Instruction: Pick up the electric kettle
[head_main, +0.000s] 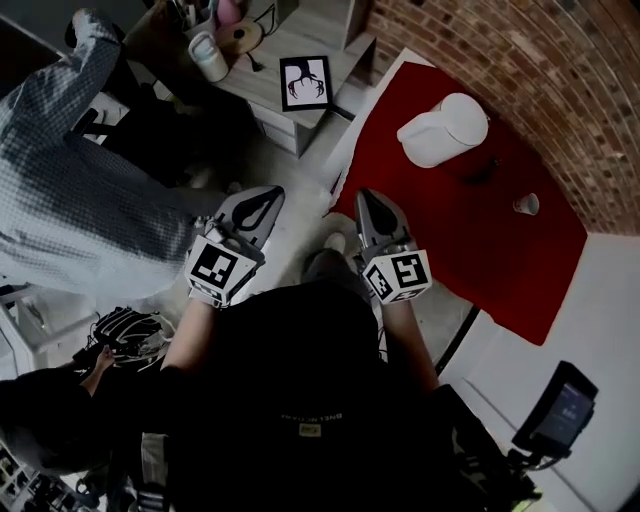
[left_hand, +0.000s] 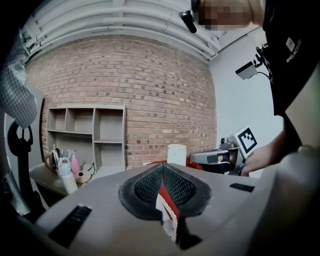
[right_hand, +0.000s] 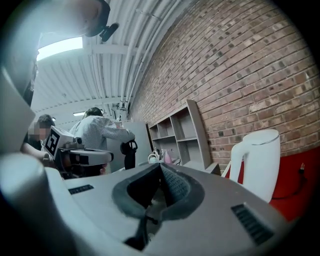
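A white electric kettle (head_main: 443, 128) stands on the red tabletop (head_main: 480, 240) near the brick wall. It also shows in the left gripper view as a small kettle (left_hand: 176, 154) far ahead, and in the right gripper view as a large kettle (right_hand: 257, 162) ahead to the right. Both grippers hang short of the table's near edge, side by side, well apart from the kettle. My left gripper (head_main: 258, 205) is shut with its pads (left_hand: 172, 187) meeting and nothing held. My right gripper (head_main: 372, 205) is also shut and empty.
A small cup (head_main: 526, 204) and a dark cable (head_main: 480, 170) lie on the red top right of the kettle. A grey shelf unit (head_main: 300, 70) with bottles and a framed picture stands left of the table. A person in a checked shirt (head_main: 70, 160) sits at the left.
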